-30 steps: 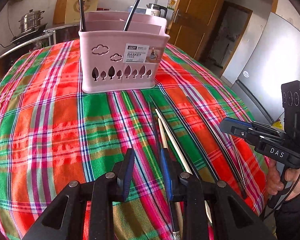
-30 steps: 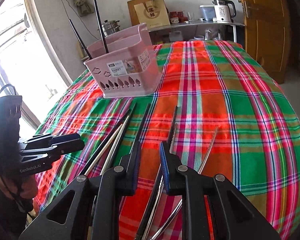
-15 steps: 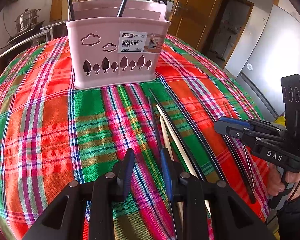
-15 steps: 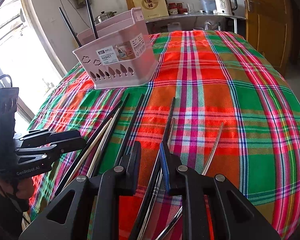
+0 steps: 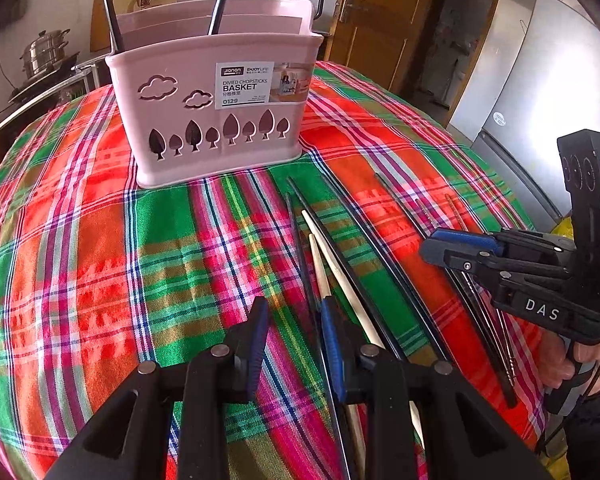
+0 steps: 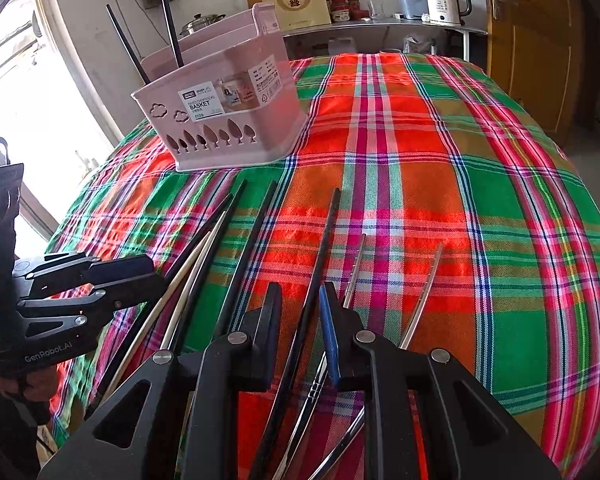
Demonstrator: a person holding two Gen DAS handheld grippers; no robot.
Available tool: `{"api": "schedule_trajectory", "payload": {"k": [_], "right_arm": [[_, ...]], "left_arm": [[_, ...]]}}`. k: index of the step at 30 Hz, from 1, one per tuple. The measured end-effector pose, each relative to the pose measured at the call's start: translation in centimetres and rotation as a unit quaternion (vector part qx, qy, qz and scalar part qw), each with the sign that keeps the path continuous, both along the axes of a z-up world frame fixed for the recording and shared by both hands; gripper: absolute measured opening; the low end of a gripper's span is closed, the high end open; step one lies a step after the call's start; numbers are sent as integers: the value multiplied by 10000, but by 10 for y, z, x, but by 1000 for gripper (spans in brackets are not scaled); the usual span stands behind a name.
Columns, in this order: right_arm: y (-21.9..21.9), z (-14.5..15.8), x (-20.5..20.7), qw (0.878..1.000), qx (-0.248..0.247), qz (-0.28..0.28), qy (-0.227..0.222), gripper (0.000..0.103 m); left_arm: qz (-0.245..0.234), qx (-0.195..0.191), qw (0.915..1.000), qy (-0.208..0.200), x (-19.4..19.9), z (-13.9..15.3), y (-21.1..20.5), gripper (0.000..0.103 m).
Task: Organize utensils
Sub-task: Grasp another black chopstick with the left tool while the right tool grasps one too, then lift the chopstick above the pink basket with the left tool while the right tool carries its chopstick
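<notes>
Loose chopsticks lie in a fan on the plaid tablecloth (image 6: 440, 168), at the table's near edge, tips toward the pink chopstick basket (image 5: 220, 116). From the left side: black chopsticks (image 6: 256, 240) with two pale wooden chopsticks (image 5: 332, 264) among them, one single black chopstick (image 6: 320, 264) near the middle, then two metal chopsticks (image 6: 424, 292) toward the right. The basket stands upright farther in, toward the far left part of the table, well apart from the loose sticks; two black chopsticks (image 5: 108, 12) stand in its back compartment, leaning outward.

Left gripper (image 5: 292, 344): jaws partly open, nothing between the pads; it hangs over the cloth just left of the wooden pair, with one thin black stick running under its right finger.

Right gripper (image 6: 300, 328): jaws partly open, astride the single black chopstick, which passes through the gap; whether the pads touch it I cannot tell.

A hand (image 5: 560, 364) shows under the right gripper's grip at the table's near right edge. A kettle (image 6: 446, 0) stands on the shelf behind.
</notes>
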State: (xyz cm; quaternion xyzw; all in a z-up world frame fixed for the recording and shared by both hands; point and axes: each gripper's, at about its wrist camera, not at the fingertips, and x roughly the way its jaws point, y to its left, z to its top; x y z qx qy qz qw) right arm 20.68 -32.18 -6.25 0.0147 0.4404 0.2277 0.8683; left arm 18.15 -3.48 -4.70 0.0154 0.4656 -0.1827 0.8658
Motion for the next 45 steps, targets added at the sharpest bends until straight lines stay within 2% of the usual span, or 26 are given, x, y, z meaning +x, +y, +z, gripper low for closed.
{"api": "schedule_trajectory", "payload": {"k": [13,26,29,31,38,45], "right_arm": [[2,0,3,10000,-47,-35,34,20],[19,2,16,9986,-509,-118,28,19],[19,1,19,9983,-568,-156,18,8],[18,1,20,9984,-545,-152,34,7],[17,7,19,9993,-357,-111,11,7],[15,35,9,9995,-68,-37,-321,6]], "left_arm": [[187,410,9990,-62,-3,-1,1,27],[317,764,9966,46,19,1,-10,24],[315,751,9967,70,25,2,-11,15],[337,736,9967,81,28,2,-11,9],[461,468,9977,136,32,6,-1,6],[456,207,9985,-203,24,36,13,5]]}}
